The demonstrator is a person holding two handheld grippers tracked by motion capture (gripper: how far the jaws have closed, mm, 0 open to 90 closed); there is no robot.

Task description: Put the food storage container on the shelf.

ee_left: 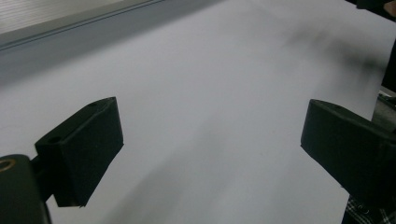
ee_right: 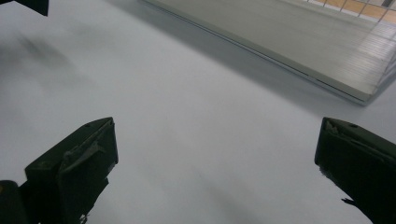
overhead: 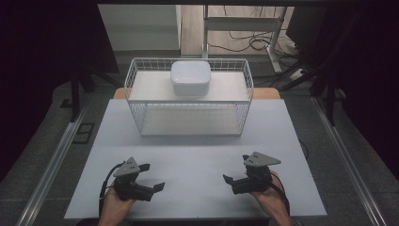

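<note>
Your left gripper point(overhead: 151, 176) is spread wide, nothing between its jaws, held over the bare near-left part of the table point(overhead: 197, 155). In the left gripper view its two black jaws stand far apart at the left and right edges, with only white tabletop between them. Your right gripper point(overhead: 236, 168) is just as wide open and empty, over the near-right part of the table; the right gripper view shows the same broad gap above the surface. Whether either gripper touches the table, you cannot tell.

Your left hand point(overhead: 113, 207) and right hand point(overhead: 270, 200) come in from the near edge, each wrapped around a gripper body, and the two grippers point inward toward each other, well apart. A grey plate sits on top of each.

A white wire basket point(overhead: 188, 110) stands at the far middle of the table, with a white lidded box point(overhead: 190, 77) resting on its upper shelf. The basket's lower shelf shows at the top right of the right gripper view. Your wrists are cut off at the frame's near edge.
</note>
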